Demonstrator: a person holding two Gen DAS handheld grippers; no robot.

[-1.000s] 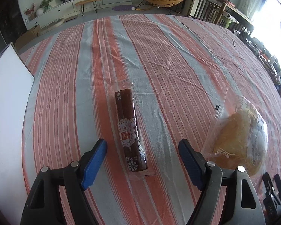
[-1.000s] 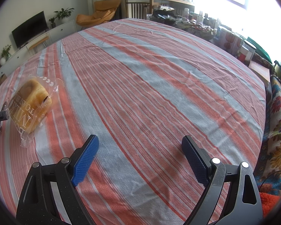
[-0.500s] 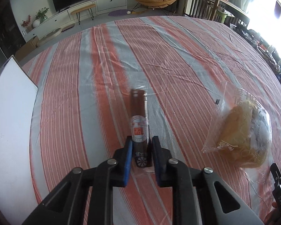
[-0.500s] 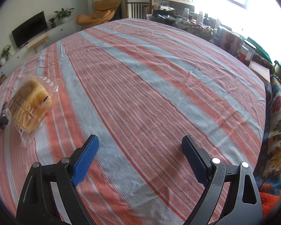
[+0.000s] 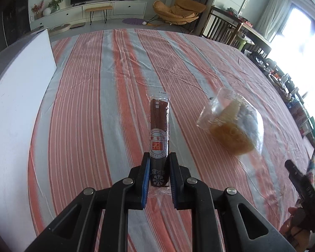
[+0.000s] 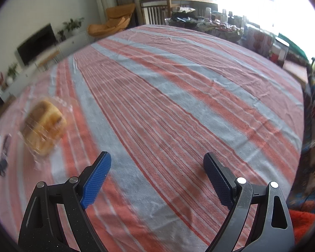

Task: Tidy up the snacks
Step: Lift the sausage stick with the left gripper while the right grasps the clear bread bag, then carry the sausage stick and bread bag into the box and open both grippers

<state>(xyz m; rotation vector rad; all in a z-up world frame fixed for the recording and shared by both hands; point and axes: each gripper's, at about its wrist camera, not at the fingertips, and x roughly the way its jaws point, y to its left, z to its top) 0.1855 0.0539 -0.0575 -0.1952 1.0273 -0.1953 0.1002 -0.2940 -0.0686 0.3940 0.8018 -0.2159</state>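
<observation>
left wrist view: left gripper [image 5: 158,174] fingers clamp the brown snack bar [image 5: 159,134]; right gripper [image 6: 157,176] fingers gape wide over the striped worktop [image 6: 178,96].

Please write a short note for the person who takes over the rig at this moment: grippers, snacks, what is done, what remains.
Left gripper: shut on the brown snack bar, near its lower end.
Right gripper: open, holds nothing, above the striped tablecloth.
Bagged bread: on the cloth, right of the bar, untouched.
Done: bar gripped.
Left: place the bar, then handle the bread. No container is visible.
</observation>
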